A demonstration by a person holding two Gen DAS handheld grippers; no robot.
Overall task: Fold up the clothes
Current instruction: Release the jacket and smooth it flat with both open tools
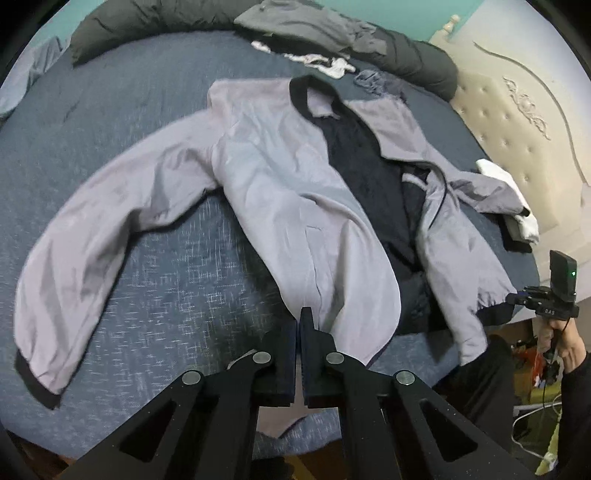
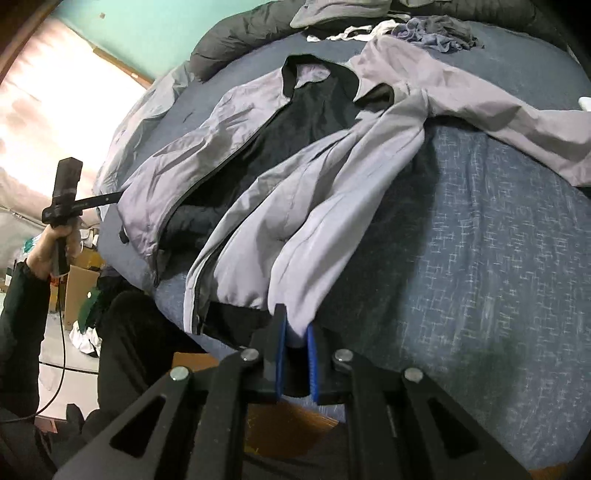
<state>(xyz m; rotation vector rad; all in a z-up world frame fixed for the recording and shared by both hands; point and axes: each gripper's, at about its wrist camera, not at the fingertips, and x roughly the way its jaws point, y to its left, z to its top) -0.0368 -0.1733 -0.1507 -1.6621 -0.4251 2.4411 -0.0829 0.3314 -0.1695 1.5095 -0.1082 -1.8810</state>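
A light grey jacket (image 1: 280,173) with a black lining and black cuffs lies open, front up, on a blue bedspread (image 1: 177,280). Its left sleeve stretches toward the near left. My left gripper (image 1: 299,325) is shut on the hem of the jacket's left front panel at the bed's near edge. In the right wrist view my right gripper (image 2: 295,328) is shut on the hem of the jacket's (image 2: 332,177) right front panel, which is bunched into folds. The right gripper also shows in the left wrist view (image 1: 517,299), at the jacket's right hem.
A dark puffy coat (image 1: 417,55) and a heap of grey, white and blue clothes (image 1: 314,33) lie at the far side of the bed. A white item (image 1: 506,184) lies by the beige padded headboard (image 1: 517,122). Boxes and clutter (image 2: 81,288) sit on the floor.
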